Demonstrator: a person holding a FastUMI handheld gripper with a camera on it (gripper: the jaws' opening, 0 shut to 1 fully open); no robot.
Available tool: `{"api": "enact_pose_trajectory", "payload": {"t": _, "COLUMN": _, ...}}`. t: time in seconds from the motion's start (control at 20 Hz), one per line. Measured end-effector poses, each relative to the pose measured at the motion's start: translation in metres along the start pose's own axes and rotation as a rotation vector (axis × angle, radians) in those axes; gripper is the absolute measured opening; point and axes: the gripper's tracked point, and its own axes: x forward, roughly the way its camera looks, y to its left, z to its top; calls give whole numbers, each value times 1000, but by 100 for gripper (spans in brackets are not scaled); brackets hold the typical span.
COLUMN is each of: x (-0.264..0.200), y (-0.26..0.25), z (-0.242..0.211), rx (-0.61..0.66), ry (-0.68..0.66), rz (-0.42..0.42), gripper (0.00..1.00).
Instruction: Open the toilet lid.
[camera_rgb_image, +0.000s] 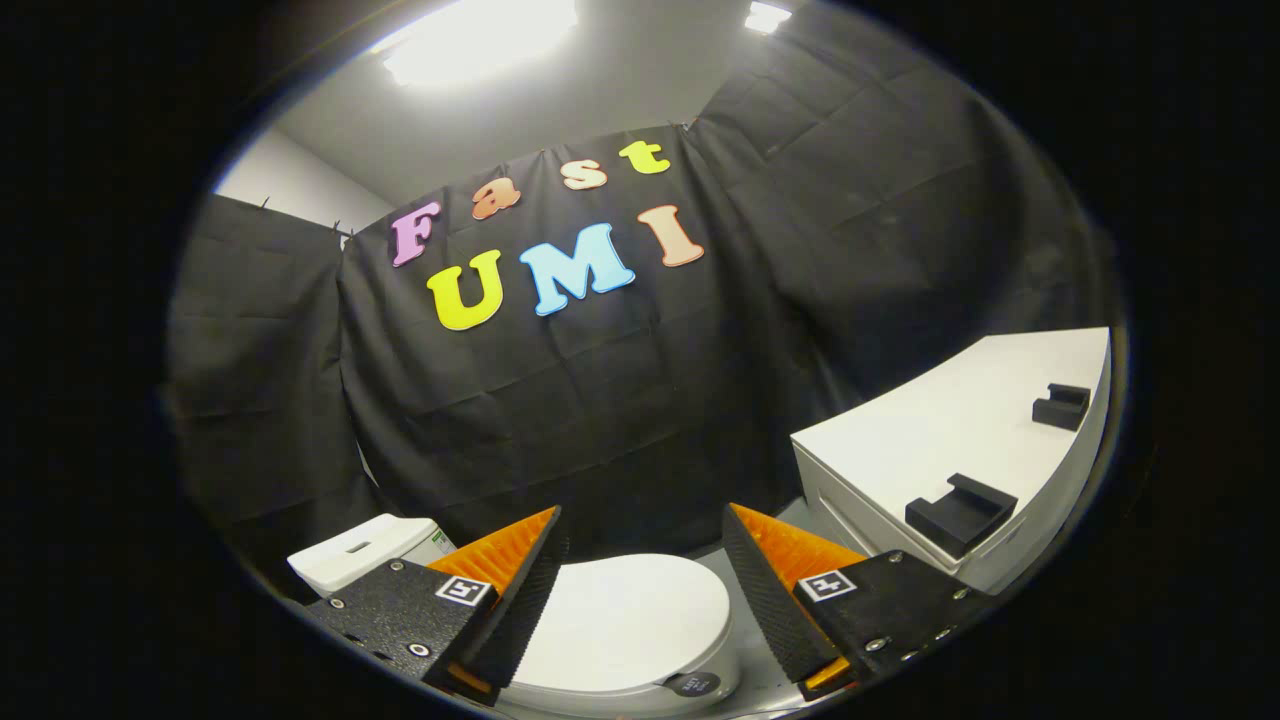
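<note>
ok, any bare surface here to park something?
White table top is bare between its two black brackets and toward its far end. Closed toilet lid, seen between the open hand-held gripper fingers, is bare too. Tight spot: the floor gap between toilet and table.

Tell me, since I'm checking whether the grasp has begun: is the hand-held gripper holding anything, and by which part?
Nothing is held. The hand-held gripper is open, fingers apart above the closed toilet lid, not touching it.
</note>
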Motion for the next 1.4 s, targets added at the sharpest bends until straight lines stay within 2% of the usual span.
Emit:
{"api": "enact_pose_trajectory", "payload": {"t": 0.3, "x": -5, "y": 4, "z": -38, "rx": 187, "ry": 64, "rz": -37, "gripper": 96}}
{"api": "enact_pose_trajectory", "payload": {"t": 0.9, "x": -10, "y": 2, "z": -105, "rx": 418, "ry": 201, "rz": -123, "gripper": 96}}
{"api": "enact_pose_trajectory", "payload": {"t": 1.4, "x": -26, "y": -35, "z": -157, "rx": 629, "ry": 293, "rz": -238, "gripper": 96}}
